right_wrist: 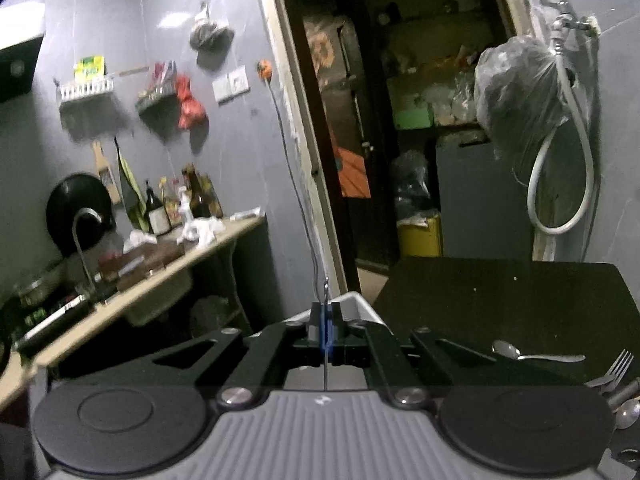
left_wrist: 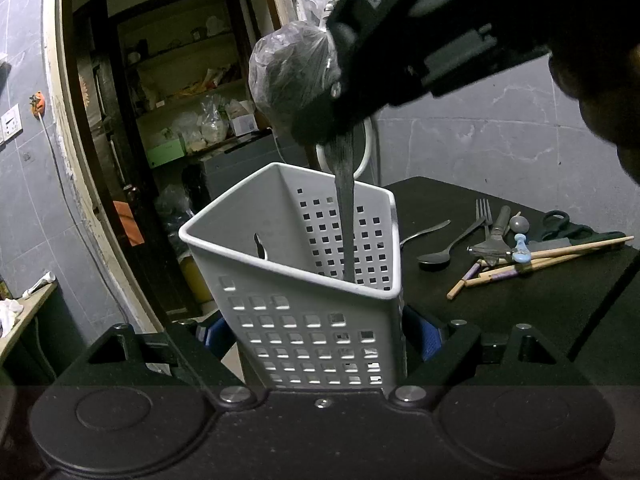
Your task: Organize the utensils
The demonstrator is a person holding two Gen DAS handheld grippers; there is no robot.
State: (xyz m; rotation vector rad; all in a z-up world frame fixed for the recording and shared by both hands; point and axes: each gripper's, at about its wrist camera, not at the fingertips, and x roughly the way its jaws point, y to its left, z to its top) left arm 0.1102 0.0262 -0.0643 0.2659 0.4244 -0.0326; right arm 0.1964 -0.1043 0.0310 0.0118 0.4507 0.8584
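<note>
My left gripper [left_wrist: 320, 340] is shut on a white perforated utensil holder [left_wrist: 304, 320], its blue pads [left_wrist: 428, 340] pressing both sides. From the upper right, my right gripper [left_wrist: 324, 132] is shut on a flat grey metal utensil [left_wrist: 346, 220] that hangs down into the holder. In the right wrist view that utensil [right_wrist: 326, 292] shows edge-on between the shut right gripper [right_wrist: 326, 324], over the holder's rim [right_wrist: 356, 300]. On the black table [left_wrist: 520, 320] lie a spoon [left_wrist: 436, 258], a fork [left_wrist: 484, 216], chopsticks [left_wrist: 560, 252], a peeler [left_wrist: 492, 248] and scissors [left_wrist: 560, 224].
A plastic bag [right_wrist: 516, 100] hangs from a wall tap with a looped hose [right_wrist: 560, 200] behind the table. A doorway [right_wrist: 380, 140] opens to shelves. At the left, a counter [right_wrist: 160, 272] carries bottles and a sink tap. A spoon [right_wrist: 516, 350] and fork [right_wrist: 618, 364] lie at the right.
</note>
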